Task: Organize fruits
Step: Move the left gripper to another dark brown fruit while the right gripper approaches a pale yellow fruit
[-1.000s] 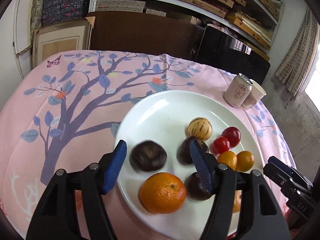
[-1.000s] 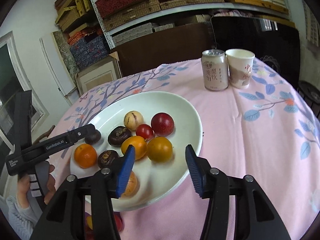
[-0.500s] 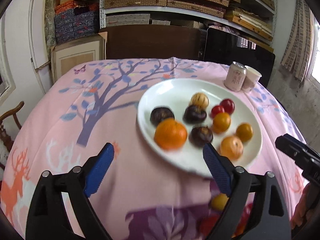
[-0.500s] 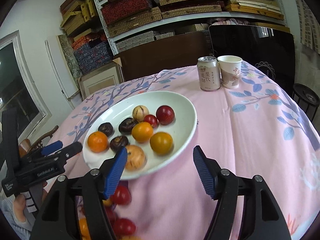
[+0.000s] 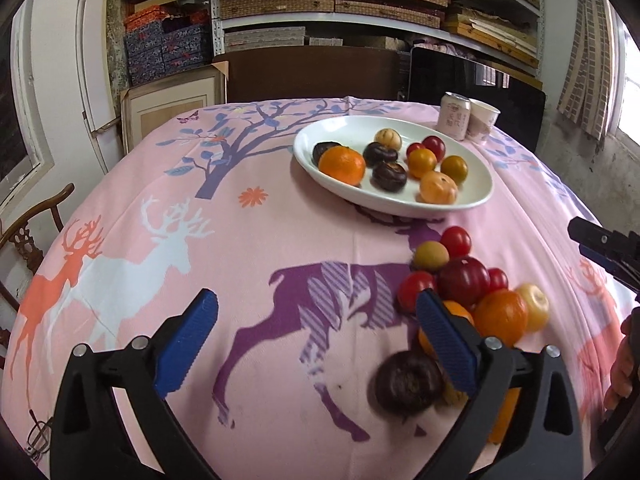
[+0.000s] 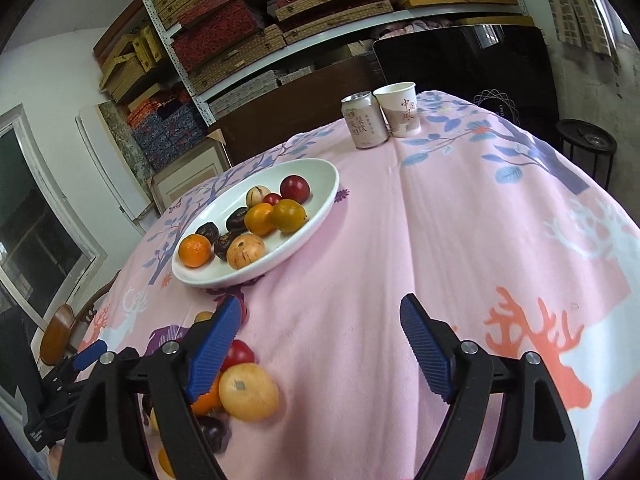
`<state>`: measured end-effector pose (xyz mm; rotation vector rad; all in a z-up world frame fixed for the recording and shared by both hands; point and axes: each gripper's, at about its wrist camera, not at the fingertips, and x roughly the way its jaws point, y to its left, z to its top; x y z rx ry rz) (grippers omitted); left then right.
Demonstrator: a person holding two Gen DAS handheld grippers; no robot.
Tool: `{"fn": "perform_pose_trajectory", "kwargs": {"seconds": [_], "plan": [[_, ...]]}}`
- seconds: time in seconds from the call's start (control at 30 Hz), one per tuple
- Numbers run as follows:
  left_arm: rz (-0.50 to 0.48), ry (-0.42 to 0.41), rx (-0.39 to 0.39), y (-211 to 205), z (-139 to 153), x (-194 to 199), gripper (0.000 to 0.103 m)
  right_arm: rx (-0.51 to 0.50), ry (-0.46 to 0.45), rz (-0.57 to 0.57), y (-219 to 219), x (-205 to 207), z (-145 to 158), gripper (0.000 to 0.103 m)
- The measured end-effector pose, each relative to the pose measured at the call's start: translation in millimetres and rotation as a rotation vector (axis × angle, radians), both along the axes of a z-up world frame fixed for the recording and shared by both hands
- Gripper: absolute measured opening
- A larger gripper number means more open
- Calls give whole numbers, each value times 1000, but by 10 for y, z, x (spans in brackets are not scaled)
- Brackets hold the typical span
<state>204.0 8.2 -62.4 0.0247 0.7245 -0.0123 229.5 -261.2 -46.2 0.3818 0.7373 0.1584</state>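
Both tongs, left tongs [image 5: 316,344] and right tongs [image 6: 320,344], are opening, empty; loose fruit pile [image 5: 464,280] at three o'clock could roll off the desk [image 5: 280,240] if nudged

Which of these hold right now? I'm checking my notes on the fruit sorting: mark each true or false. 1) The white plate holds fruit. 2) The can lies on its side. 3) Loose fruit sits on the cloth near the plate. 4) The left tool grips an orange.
1) The white plate holds fruit: true, among them an orange.
2) The can lies on its side: false, it stands upright beside the paper cup.
3) Loose fruit sits on the cloth near the plate: true.
4) The left tool grips an orange: false, its jaws are opening with nothing between them.
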Motion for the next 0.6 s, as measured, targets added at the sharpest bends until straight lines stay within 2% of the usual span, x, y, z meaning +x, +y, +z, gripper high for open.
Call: {"fn": "perform_pose_trajectory", "kwargs": {"seconds": [0.43, 0.6], "plan": [[-38, 19, 15, -84, -24, -64, 98, -27, 12, 37, 93, -30, -27, 84], [-37, 23, 17, -90, -26, -57, 98, -42, 9, 64, 146, -36, -18, 88]]}}
